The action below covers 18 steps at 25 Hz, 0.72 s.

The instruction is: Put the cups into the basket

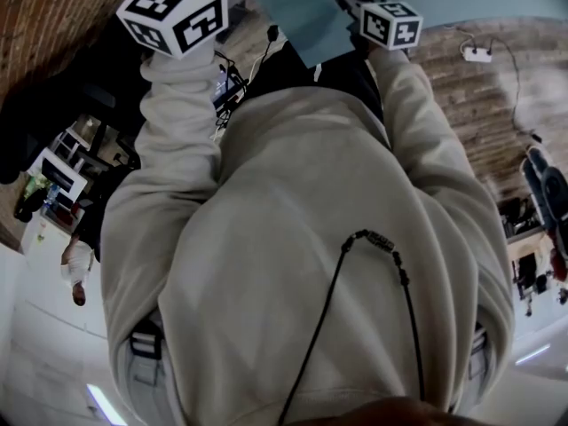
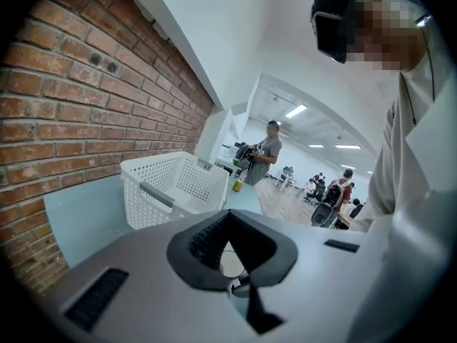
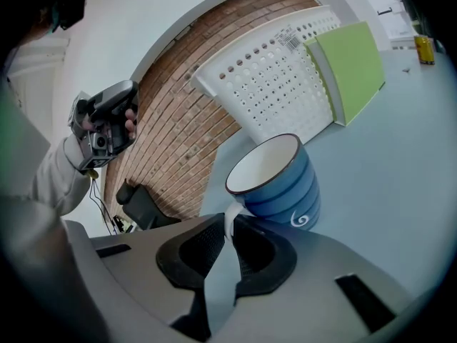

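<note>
A blue striped cup (image 3: 275, 181) with a white inside stands upright on the pale table (image 3: 389, 191), in front of the white perforated basket (image 3: 278, 84). My right gripper (image 3: 228, 238) is shut on the cup's white handle (image 3: 230, 216), which sits between the two dark pads. In the left gripper view the same basket (image 2: 168, 188) stands against the brick wall, well ahead of my left gripper (image 2: 227, 245). Its jaws stand apart with nothing between them. The head view shows only the person's torso and the two marker cubes (image 1: 173, 11) (image 1: 390, 23); no cup shows there.
A green board (image 3: 353, 70) leans at the basket's right end. A small yellow can (image 3: 424, 48) stands farther back on the table. The brick wall (image 2: 64, 106) runs along the table's far side. A bystander (image 2: 264, 159) stands beyond the table's end, with others farther back in the room.
</note>
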Tool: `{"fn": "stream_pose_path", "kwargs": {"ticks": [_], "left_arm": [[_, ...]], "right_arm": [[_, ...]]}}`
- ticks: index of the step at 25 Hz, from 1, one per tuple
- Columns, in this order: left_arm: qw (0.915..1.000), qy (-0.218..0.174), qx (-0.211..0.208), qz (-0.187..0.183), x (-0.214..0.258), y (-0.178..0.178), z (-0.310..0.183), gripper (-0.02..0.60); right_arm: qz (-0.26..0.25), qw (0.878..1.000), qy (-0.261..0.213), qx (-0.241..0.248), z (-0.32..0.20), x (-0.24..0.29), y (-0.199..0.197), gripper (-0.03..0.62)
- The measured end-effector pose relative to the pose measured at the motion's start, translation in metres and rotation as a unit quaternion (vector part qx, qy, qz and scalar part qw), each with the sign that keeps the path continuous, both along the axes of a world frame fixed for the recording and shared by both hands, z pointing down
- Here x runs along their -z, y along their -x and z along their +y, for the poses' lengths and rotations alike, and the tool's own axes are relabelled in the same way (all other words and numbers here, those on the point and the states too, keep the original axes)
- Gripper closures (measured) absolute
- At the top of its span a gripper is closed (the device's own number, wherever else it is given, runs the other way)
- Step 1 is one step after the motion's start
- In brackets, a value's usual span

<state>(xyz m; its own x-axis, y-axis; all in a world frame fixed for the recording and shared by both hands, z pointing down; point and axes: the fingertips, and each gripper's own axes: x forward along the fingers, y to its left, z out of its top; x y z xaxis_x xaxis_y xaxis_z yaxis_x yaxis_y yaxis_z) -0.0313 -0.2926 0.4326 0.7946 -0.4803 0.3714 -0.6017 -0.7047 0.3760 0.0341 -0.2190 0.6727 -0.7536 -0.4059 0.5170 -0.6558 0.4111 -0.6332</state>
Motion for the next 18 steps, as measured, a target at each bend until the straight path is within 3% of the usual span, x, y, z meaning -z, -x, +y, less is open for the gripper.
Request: {"fn": "stream_pose_path", "kwargs": {"ticks": [18], "left_arm": [[0.9999, -0.014, 0.009, 0.0, 0.02, -0.001, -0.004, 0.583]], "right_arm": [[0.006, 0.998, -0.061, 0.031, -0.013, 0.048, -0.006, 0.545]]}}
